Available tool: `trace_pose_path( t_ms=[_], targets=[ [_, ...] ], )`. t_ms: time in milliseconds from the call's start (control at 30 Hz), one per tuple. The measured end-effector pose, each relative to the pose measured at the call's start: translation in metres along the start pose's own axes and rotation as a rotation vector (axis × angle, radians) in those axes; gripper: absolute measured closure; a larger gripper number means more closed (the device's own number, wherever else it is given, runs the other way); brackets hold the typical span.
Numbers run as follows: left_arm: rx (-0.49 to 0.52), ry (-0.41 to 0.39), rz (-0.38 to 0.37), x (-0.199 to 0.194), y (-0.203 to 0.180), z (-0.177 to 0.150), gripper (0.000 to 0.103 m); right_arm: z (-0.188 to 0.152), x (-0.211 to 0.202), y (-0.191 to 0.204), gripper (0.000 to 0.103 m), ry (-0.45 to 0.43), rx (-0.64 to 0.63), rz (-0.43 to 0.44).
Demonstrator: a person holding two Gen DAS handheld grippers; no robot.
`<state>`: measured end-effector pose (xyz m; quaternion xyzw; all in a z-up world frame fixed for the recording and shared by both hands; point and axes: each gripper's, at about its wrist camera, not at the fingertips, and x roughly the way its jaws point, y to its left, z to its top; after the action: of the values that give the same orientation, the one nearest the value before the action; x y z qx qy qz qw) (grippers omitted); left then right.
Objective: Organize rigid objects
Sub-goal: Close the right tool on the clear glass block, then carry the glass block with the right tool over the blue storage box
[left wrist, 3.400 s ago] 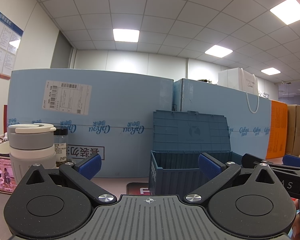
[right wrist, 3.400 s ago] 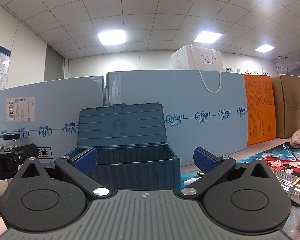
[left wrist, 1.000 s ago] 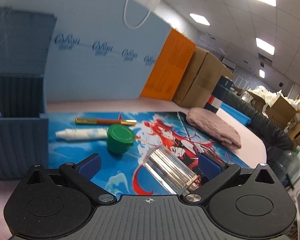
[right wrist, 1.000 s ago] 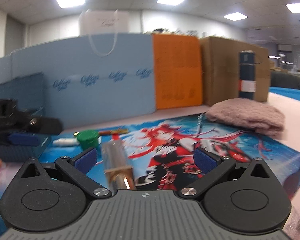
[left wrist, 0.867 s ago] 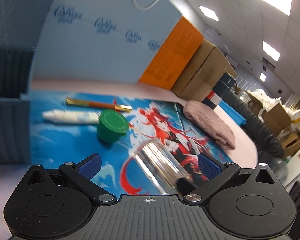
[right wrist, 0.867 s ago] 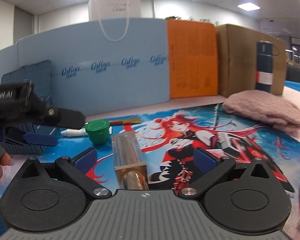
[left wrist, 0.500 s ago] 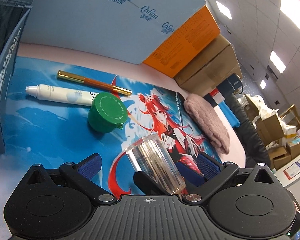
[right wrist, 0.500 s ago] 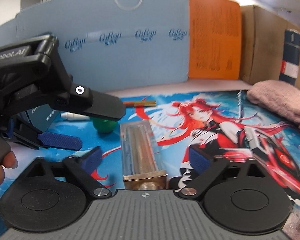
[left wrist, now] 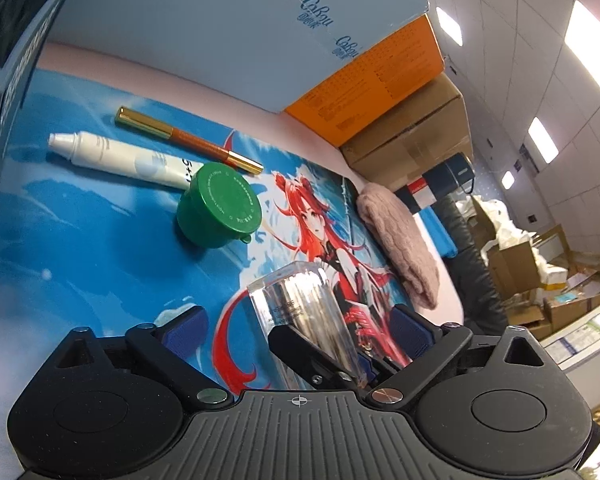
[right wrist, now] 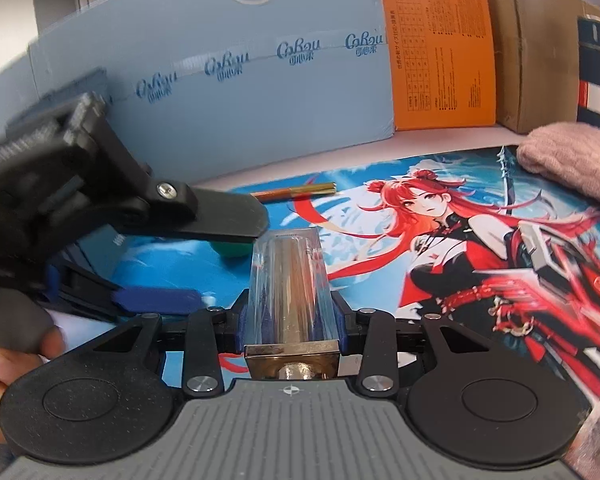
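A clear rectangular bottle (right wrist: 288,280) with a gold cap lies on the printed mat (right wrist: 420,200). My right gripper (right wrist: 292,320) has its jaws closing, and both blue pads press on the bottle's sides near the cap. In the left wrist view the same bottle (left wrist: 304,308) lies between the wide fingers of my left gripper (left wrist: 298,330). Its jaws are closing slightly but the pads stay clear of the bottle. A green round container (left wrist: 218,210), a white tube (left wrist: 120,158) and a gold-and-orange pen (left wrist: 188,140) lie further out on the mat.
A dark blue storage box (left wrist: 4,80) stands at the mat's left edge. A pink knitted cloth (left wrist: 400,240) lies at the far right. Blue foam boards (right wrist: 240,80), an orange box and cardboard boxes wall off the back. A hand (right wrist: 4,360) grips the left tool.
Both grippers swung from the blue box down to the mat. The right jaws went from wide open to pressing on the clear bottle. The left gripper rolled and dipped in beside it.
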<state>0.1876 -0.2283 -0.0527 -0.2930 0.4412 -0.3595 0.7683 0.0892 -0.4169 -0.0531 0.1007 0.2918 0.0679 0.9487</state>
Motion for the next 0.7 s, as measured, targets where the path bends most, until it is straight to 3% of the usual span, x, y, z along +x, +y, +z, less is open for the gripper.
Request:
trace_pose_path(
  t_ms=[100, 267, 500, 700],
  targets=[
    [-0.014, 0.003, -0.025, -0.001, 0.001, 0.000, 0.017, 0.001, -0.013, 0.005, 0.067, -0.029, 0.018, 0.047],
    [-0.001, -0.007, -0.083, -0.008, -0.003, -0.002, 0.053, 0.004, -0.029, 0.019, 0.067, -0.051, -0.007, 0.065],
    [0.041, -0.063, -0.133, -0.036, -0.009, -0.005, 0.057, 0.010, -0.044, 0.035, 0.068, -0.078, -0.025, 0.082],
    [0.133, -0.180, -0.142, -0.090, -0.015, -0.005, 0.059, 0.020, -0.054, 0.068, 0.068, -0.108, -0.068, 0.156]
  ],
)
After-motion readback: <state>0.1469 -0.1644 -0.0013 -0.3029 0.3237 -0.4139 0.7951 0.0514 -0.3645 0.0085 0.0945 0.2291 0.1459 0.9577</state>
